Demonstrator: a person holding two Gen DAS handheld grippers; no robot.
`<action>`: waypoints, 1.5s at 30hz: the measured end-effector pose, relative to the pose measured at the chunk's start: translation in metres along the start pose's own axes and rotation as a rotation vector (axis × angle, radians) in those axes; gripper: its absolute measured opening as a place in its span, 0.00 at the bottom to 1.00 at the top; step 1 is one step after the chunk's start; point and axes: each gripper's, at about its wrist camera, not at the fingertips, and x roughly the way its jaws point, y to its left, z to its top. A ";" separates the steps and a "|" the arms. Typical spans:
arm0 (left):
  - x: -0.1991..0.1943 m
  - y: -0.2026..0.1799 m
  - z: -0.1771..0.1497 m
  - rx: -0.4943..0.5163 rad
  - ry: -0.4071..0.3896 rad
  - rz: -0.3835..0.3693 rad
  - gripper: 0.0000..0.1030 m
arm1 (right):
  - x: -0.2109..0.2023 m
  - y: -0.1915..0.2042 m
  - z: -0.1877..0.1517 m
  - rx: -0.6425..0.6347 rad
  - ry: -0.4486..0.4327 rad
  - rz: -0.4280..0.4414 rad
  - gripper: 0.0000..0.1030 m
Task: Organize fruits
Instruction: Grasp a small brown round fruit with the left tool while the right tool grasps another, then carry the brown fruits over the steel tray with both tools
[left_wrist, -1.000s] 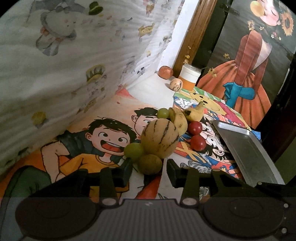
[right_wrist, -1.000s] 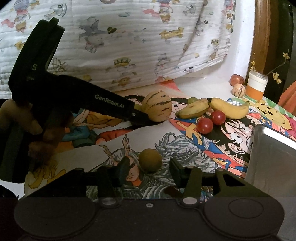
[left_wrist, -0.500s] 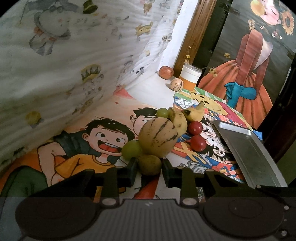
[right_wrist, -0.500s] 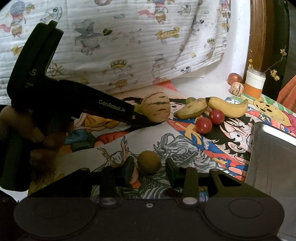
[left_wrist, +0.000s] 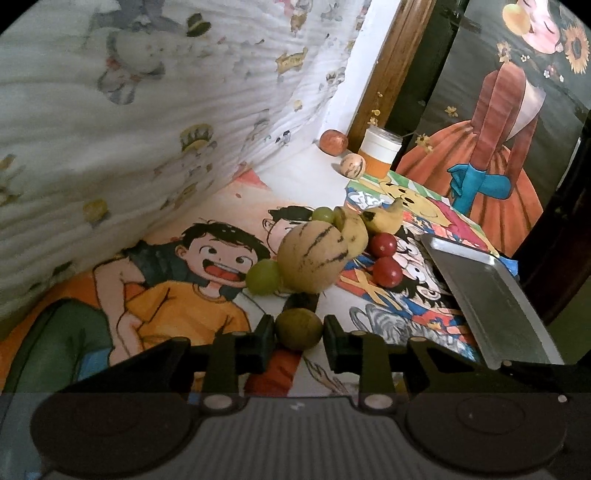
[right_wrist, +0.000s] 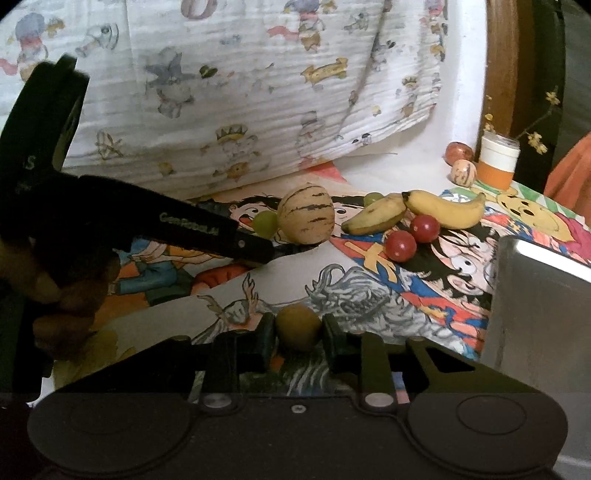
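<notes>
Olive fruit (right_wrist: 298, 326) sits near on the printed cloth (right_wrist: 258, 280), well short of the striped melon (right_wrist: 306, 214), right gripper (right_wrist: 299, 334) jaws just closed on its sides. Left gripper (left_wrist: 300, 332) jaws, also just closing, pinch a green-brown fruit (left_wrist: 299, 326) just before the melon. Both look light, round, roll-prone: hold across the middle; undersides hidden.

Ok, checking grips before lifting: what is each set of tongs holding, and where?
Left tongs pinch a small olive fruit across its sides; right tongs likewise pinch another olive fruit; both jaws just closed in.
</notes>
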 end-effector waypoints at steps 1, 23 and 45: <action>-0.003 -0.001 -0.001 0.001 -0.002 -0.005 0.31 | -0.007 -0.001 -0.001 0.013 -0.013 -0.004 0.28; -0.072 -0.095 0.026 0.103 -0.109 -0.198 0.31 | -0.181 -0.085 0.041 0.068 -0.242 -0.154 0.28; 0.077 -0.174 0.089 0.247 -0.098 -0.286 0.31 | -0.061 -0.250 0.066 0.096 -0.132 -0.216 0.28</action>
